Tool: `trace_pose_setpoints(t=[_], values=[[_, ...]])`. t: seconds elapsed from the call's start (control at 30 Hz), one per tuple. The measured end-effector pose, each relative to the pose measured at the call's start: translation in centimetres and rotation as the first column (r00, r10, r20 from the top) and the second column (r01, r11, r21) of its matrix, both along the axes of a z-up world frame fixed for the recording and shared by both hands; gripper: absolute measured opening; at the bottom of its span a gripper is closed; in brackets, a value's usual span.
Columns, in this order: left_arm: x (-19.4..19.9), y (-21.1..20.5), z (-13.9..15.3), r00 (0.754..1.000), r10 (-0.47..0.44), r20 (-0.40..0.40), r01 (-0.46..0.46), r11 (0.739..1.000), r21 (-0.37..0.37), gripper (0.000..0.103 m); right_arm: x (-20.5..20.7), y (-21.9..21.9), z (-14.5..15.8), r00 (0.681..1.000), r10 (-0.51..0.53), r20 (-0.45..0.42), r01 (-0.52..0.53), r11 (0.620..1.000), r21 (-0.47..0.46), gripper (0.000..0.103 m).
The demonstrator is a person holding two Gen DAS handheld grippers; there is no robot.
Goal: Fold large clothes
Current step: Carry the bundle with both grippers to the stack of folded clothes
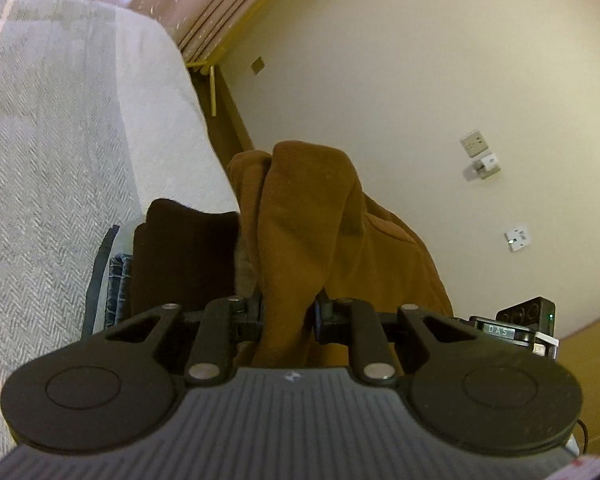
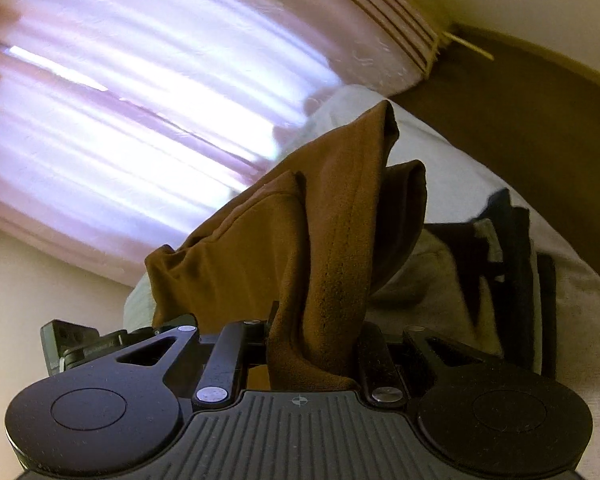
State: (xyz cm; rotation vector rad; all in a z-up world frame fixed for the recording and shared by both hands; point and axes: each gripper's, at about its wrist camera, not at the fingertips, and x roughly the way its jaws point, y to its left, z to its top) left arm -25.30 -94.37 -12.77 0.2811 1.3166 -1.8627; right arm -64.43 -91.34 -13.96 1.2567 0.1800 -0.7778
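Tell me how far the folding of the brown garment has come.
Done: dark folded clothes lie stacked on the bed. In hand: the left hand-held gripper and the right hand-held gripper each clamp the brown garment, lifted and bunched. Left: lay it flat on the bed and make every fold.

**Bed and the items resting on it**

Bed (image 1: 60,152) covered by a pale grey herringbone-weave bedspread (image 2: 452,152). Near its right edge lie a dark brown folded garment (image 1: 184,252), blue denim (image 1: 120,280) just left of it, and a dark strap (image 1: 100,264) farther left.
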Motion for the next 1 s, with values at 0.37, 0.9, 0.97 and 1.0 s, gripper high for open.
trace_pose_setpoints(t=[0.37,0.9,0.97,1.0], values=[[3.0,-1.3,-2.6,0.996,0.079,0.029,-0.077,0.995,-0.064,0.032,-2.8,0.9,-1.8,0.968,-0.145,-0.203,0.132,0.988,-0.074,0.043],[-6.8,-2.2,-2.7,0.880,0.161,0.446,-0.049,0.966,-0.252,0.025,7.8,2.9,0.3,0.721,-0.299,-0.625,0.064,0.927,-0.369,0.042],[-5.1,-1.8,-3.8,0.915,0.202,0.349,-0.127,0.966,-0.225,0.025,7.2,2.9,-0.9,0.734,-0.284,-0.616,0.061,0.932,-0.357,0.042],[-4.7,-1.8,-3.8,0.922,0.210,0.327,-0.141,0.965,-0.222,0.025,6.8,3.1,-1.0,0.746,-0.286,-0.602,0.067,0.931,-0.360,0.043]])
